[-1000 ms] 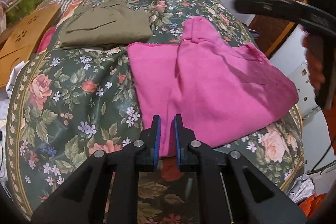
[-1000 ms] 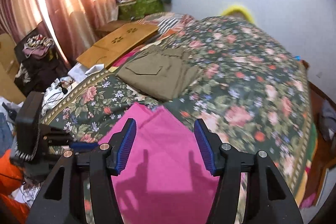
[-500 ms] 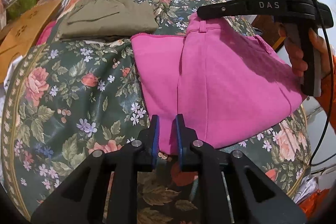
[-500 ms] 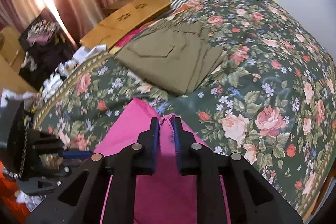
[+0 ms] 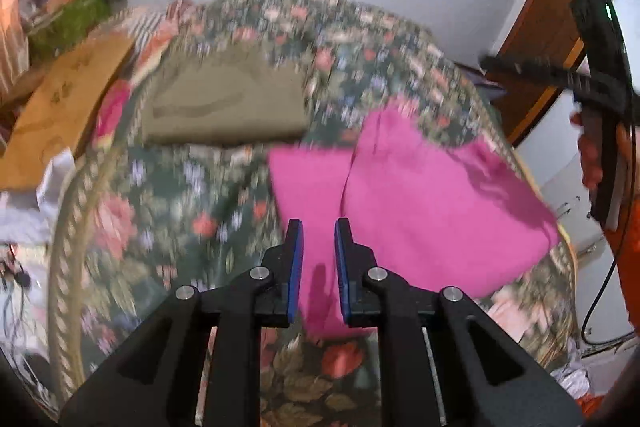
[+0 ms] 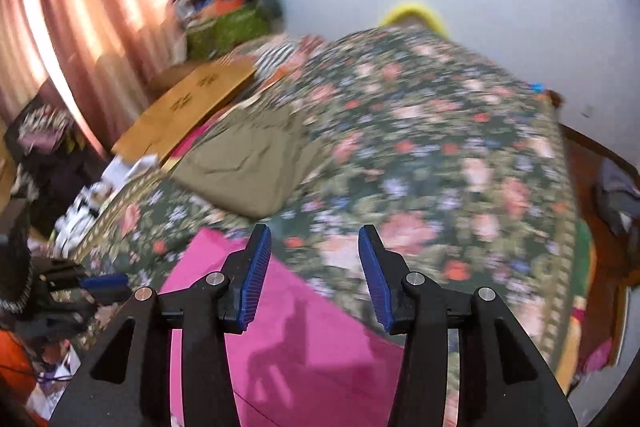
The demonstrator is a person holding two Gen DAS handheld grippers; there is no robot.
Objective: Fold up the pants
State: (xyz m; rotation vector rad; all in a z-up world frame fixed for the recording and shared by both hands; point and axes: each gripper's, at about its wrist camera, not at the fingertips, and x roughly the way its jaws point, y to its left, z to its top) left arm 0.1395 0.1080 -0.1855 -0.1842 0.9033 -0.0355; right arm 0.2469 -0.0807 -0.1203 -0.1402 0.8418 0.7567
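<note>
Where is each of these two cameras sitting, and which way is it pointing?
Left wrist view: on the left gripper, looking down at folded pink pants on a floral bedspread; a hand shows at right.
Right wrist view: on the right gripper, jaws apart, facing peach curtains.
Both show the pink pants, folded olive-green trousers and both grippers.

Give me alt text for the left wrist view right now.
The left gripper hangs, jaws slightly apart, above the near edge of the folded pink fabric pants on a floral bedspread. Folded olive pants lie farther back.
</note>
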